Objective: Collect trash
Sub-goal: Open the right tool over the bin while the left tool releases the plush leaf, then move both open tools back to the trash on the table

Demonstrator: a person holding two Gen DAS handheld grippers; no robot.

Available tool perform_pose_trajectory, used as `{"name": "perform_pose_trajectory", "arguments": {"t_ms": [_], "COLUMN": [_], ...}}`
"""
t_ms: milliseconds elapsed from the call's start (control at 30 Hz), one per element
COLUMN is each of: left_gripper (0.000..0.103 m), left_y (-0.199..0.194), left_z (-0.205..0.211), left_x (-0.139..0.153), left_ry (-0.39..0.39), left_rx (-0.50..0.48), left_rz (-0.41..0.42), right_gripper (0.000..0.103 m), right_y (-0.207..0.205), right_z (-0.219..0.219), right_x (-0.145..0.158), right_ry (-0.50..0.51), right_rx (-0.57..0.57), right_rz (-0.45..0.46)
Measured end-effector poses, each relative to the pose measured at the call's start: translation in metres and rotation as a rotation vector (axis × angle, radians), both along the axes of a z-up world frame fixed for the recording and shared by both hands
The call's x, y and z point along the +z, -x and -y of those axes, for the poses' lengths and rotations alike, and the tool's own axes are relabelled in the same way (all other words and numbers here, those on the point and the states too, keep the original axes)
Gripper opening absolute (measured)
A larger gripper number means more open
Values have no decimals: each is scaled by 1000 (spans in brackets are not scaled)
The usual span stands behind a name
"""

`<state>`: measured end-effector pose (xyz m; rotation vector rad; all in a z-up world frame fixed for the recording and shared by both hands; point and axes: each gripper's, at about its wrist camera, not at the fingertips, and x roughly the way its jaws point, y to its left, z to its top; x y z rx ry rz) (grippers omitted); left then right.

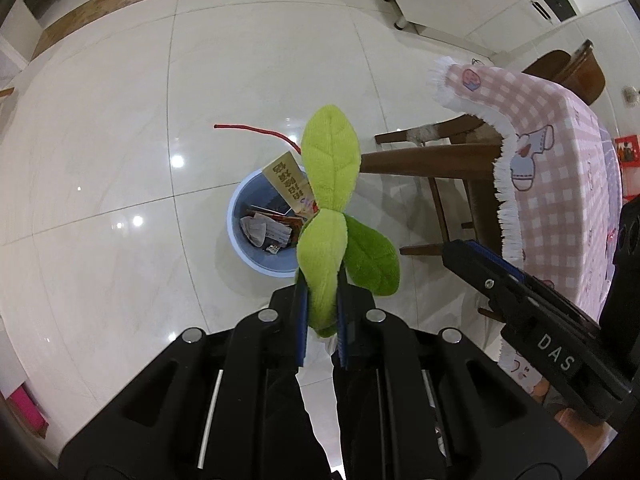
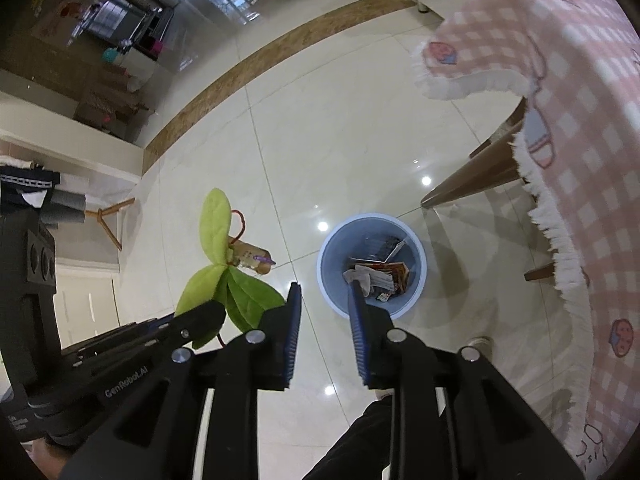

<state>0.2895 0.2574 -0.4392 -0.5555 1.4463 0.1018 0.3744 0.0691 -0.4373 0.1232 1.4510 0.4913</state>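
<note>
1. In the left wrist view, the left gripper [image 1: 322, 312] fills the bottom centre of the frame. Its jaws are nearly shut and clamp the lower end of a green plush leaf toy [image 1: 330, 184].
2. The toy's long axis runs straight up the frame from the jaws. A tan paper tag [image 1: 289, 184] and a red cord [image 1: 256, 130] hang from its middle, towards the upper left.
3. Beyond the toy, at frame centre, a blue bin [image 1: 236, 216] stands on the pale tiled floor [image 1: 120, 120]. It already holds crumpled paper and wrappers. The toy and tag overlap the bin's upper right rim in this view, so the load appears to hang close above or just beside the opening; which one cannot be told.
4. In the right wrist view, the right gripper [image 2: 325, 332] sits at the bottom centre. Its jaws stand partly open and hold nothing.
5. From that side the toy [image 2: 218, 268] appears left of the bin [image 2: 332, 292], with a gap of floor between them. That suggests a short move across towards the bin is needed before letting go.
6. The left hand carries the load, so the drop is judged to fall to it.
7. Farther off, at the right edge, a pink checked tablecloth [image 1: 560, 184] drapes over a table, with a wooden chair [image 1: 448, 160] just beside the bin.
</note>
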Motion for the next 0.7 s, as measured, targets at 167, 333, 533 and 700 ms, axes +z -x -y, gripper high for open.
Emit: {"name": "perform_pose_trajectory", "arguments": {"t_ms": [167,333,533,700], "left_gripper": [29,62,62,62], "left_y": [-9,-13,-15,-23], "left_z": [8,15,25,42], "left_x": [6,15,29,58], "left_ry": [1,-15,-46,-71], "left_rx": [-6,-8,0,-9], "left_rz": [10,12,14,71], "right_gripper": [25,25,25,25], "right_y": [-1,-2,-3,-7], "right_z": [13,27,45,68], "right_x": [7,11,19,36], "right_ry": [-11,-26,-52,-117], "right_rx": [-30,-56,-76,-103], "right_rz": [9,4,6,11]}}
